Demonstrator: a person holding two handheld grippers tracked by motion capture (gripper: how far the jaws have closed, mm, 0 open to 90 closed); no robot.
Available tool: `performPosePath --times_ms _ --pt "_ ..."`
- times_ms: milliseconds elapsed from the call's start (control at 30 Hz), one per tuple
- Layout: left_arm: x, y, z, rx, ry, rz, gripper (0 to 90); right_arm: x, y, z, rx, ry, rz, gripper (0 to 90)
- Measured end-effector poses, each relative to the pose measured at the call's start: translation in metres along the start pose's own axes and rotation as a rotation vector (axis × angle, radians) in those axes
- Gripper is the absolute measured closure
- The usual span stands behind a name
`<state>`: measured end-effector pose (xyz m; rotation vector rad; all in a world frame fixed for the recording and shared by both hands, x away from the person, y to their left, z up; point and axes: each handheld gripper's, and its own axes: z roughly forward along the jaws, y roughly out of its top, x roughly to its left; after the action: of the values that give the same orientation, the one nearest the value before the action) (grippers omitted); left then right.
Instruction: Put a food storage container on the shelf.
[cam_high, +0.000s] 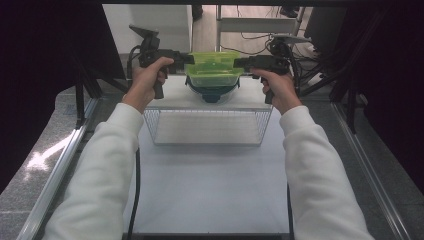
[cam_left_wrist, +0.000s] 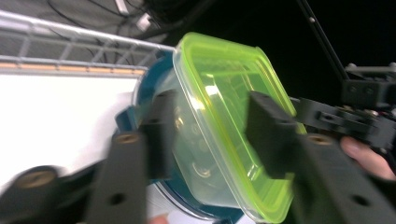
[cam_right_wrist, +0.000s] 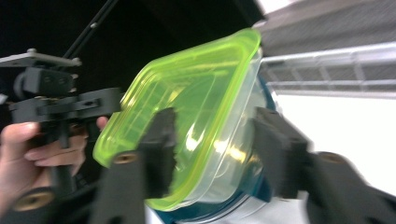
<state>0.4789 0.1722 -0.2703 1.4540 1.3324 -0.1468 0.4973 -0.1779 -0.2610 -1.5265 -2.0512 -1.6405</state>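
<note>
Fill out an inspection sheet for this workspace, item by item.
Surface: white table, bare in front.
Job's things: clear container with a green lid, sitting on a dark blue bowl-like thing; wire basket in front of them.
Clutter: nothing seen.
Grippers: left claw and right claw flank the container, jaws straddling its lid rim; from the gripper views the pads seem not to press on it.
Cables: one trails under the left sleeve; more behind the right claw.
Surroundings: metal table rails, grey floor, dark sides.
</note>
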Motion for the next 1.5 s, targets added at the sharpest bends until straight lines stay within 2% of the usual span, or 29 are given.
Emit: performPosePath --times_ms 33,100,200,233,400,567,767,900,1033,1167,1300,1400,1500 --pt "-0.001 0.0 -0.003 -0.011 0.016 0.013 37.9 0.001 0.0 -0.003 -0.01 -0.004 -0.018 39.2" --pt "-0.003 -0.003 -0.011 -0.022 0.015 0.037 31.0 0.004 -0.002 -0.01 -0.026 -0.018 -0.062 35.1" --pt "-0.009 -0.012 -0.025 -0.031 0.026 0.122 28.1 0.009 -0.009 -0.023 -0.043 -0.027 -0.124 32.3" --pt "-0.011 -0.016 -0.029 -0.031 0.043 0.158 27.6 0.009 -0.012 -0.028 -0.048 -0.03 -0.147 31.9" --pt "-0.018 -0.048 -0.054 -0.019 0.086 0.282 25.6 0.013 -0.037 -0.054 -0.033 -0.038 -0.26 31.1" --pt "-0.014 -0.092 -0.074 -0.003 0.104 0.356 25.6 0.011 -0.071 -0.08 -0.018 -0.042 -0.328 30.4" --pt "0.002 -0.157 -0.085 0.018 0.123 0.392 25.9 0.002 -0.123 -0.104 -0.009 -0.056 -0.371 29.8" --pt "0.016 -0.204 -0.087 0.053 0.136 0.41 25.9 -0.007 -0.166 -0.112 0.02 -0.071 -0.395 28.5" --pt "0.031 -0.24 -0.084 0.095 0.143 0.396 25.8 -0.016 -0.2 -0.111 0.071 -0.136 -0.45 27.3" --pt "0.04 -0.26 -0.081 0.113 0.167 0.4 25.9 -0.028 -0.226 -0.106 0.123 -0.148 -0.439 27.2" --pt "0.048 -0.273 -0.074 0.138 0.174 0.389 26.0 -0.042 -0.246 -0.098 0.167 -0.161 -0.412 27.3" --pt "0.049 -0.275 -0.07 0.149 0.178 0.389 26.0 -0.049 -0.254 -0.093 0.19 -0.166 -0.4 27.2" --pt "0.05 -0.275 -0.068 0.15 0.183 0.39 26.0 -0.048 -0.255 -0.092 0.188 -0.172 -0.416 27.2"
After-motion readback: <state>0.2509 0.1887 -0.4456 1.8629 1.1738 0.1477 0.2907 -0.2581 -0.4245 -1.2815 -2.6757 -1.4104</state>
